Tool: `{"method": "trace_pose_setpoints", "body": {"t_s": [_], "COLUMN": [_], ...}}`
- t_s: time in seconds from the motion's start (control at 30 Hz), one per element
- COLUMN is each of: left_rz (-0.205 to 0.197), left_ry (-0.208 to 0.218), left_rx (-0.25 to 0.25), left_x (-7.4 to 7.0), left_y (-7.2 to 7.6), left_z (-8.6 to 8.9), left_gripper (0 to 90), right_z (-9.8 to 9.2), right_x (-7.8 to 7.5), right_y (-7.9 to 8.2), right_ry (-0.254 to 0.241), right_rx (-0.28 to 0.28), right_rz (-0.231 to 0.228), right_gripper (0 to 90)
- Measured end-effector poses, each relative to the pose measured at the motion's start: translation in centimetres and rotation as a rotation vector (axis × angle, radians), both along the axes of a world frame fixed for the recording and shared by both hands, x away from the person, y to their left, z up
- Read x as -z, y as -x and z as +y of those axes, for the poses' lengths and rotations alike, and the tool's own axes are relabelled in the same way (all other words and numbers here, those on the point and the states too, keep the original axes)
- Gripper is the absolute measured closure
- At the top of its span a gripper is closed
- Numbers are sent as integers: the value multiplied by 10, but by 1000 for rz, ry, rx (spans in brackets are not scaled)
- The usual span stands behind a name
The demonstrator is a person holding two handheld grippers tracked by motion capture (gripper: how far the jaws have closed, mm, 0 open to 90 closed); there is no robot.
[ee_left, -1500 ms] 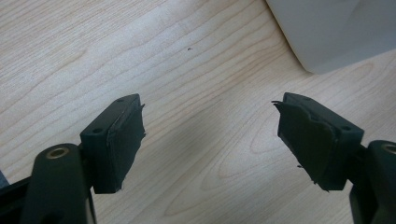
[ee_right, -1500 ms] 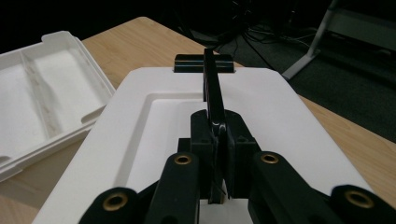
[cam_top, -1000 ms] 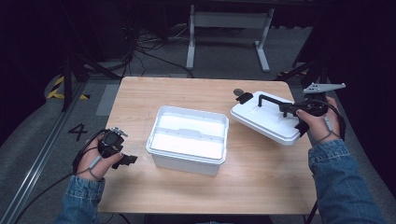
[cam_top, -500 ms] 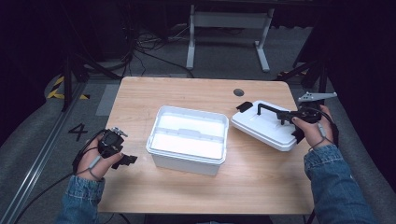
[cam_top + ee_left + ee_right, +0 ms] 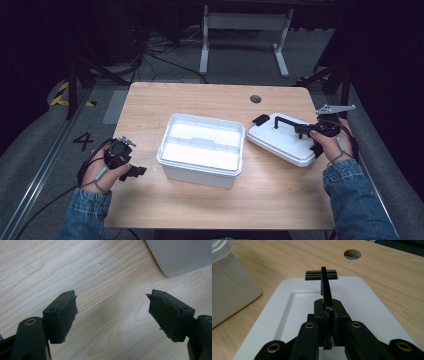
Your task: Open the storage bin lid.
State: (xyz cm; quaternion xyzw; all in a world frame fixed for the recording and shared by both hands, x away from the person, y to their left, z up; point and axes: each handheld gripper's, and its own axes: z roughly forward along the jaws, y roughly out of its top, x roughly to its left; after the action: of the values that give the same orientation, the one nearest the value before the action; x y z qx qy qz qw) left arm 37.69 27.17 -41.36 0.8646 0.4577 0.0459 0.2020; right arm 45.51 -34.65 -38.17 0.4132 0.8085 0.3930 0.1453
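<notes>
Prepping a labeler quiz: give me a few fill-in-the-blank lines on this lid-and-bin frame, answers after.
1. The right gripper is shut on the lid's black ____.
2. The white lid lies on the table to the ____ of the white bin in the high view.
3. The left gripper has its jaws ____, with nothing between them.

Missing words: handle; right; open

One desk [image 5: 200, 95] — on it one open white box [image 5: 200, 150] at the centre and one white lid [image 5: 282, 142] at 3 o'clock, with one black handle [image 5: 287, 122]. Two grippers — one [image 5: 131, 169] at 8 o'clock, one [image 5: 299, 129] at 3 o'clock. One round hole [image 5: 255, 99] at 1 o'clock.
</notes>
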Motion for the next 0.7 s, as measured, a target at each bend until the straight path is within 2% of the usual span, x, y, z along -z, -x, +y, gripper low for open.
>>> {"method": "trace_pose_setpoints", "body": {"t_s": [0.17,0.5,0.7], "left_rz": [1,2,1], "left_ry": [-1,0,0], "left_rx": [0,2,6], "left_x": [0,0,0], "left_y": [0,0,0], "left_z": [0,-1,-1], "left_gripper": [232,232,231], "right_z": [-2,-9,-11], "right_x": [6,22,30], "right_y": [1,6,8], "right_ry": [-9,-46,-51], "right_rx": [4,18,22], "right_rz": [3,54,72], "right_gripper": [846,845,844]}}
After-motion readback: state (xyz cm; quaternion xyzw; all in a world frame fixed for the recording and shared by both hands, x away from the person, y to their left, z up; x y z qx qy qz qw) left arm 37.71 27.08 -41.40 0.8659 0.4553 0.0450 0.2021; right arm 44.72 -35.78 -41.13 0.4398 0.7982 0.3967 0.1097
